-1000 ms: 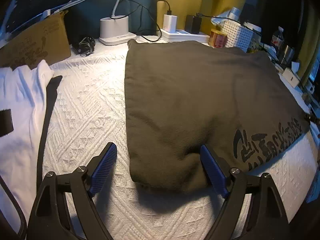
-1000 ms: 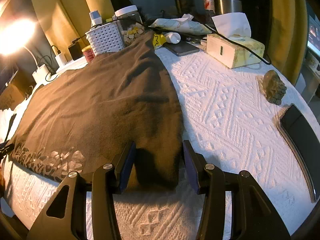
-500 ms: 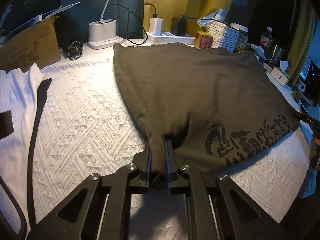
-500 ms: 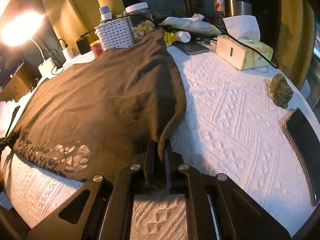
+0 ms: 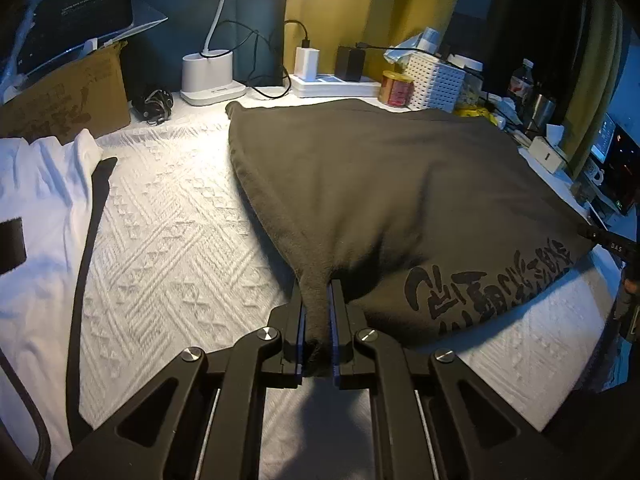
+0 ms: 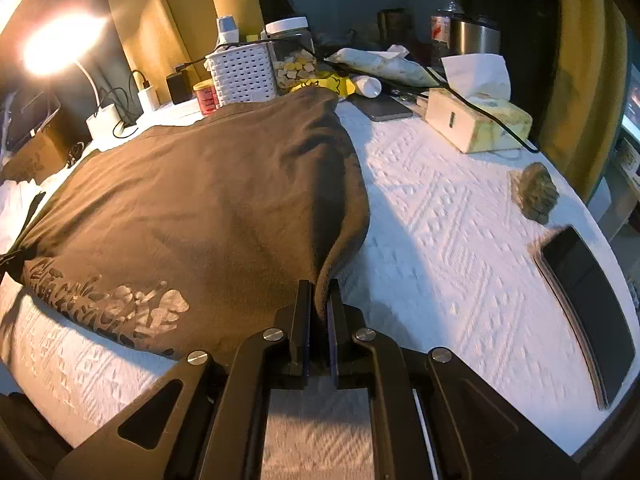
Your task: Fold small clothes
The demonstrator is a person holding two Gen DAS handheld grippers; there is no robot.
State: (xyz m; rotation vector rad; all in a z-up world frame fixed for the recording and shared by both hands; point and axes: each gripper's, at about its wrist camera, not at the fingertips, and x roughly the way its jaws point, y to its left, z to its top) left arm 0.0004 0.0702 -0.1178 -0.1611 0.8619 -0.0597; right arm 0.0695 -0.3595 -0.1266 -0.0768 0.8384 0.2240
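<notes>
my left gripper [image 5: 317,316] is clamped on the near left corner of the dark brown garment [image 5: 380,184], and my right gripper [image 6: 320,312] pinches its near right corner. both corners are lifted off the white textured cloth [image 5: 168,240]; the rest lies spread there, its far edge by the white basket [image 6: 244,76].

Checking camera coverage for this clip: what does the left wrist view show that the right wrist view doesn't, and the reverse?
Left wrist only: the left gripper shut on the shirt's near left corner, a white garment and a laptop.
Right wrist only: the right gripper shut on the near right corner, a tissue box, a figurine and a jar.
Both: the brown shirt and white basket.
</notes>
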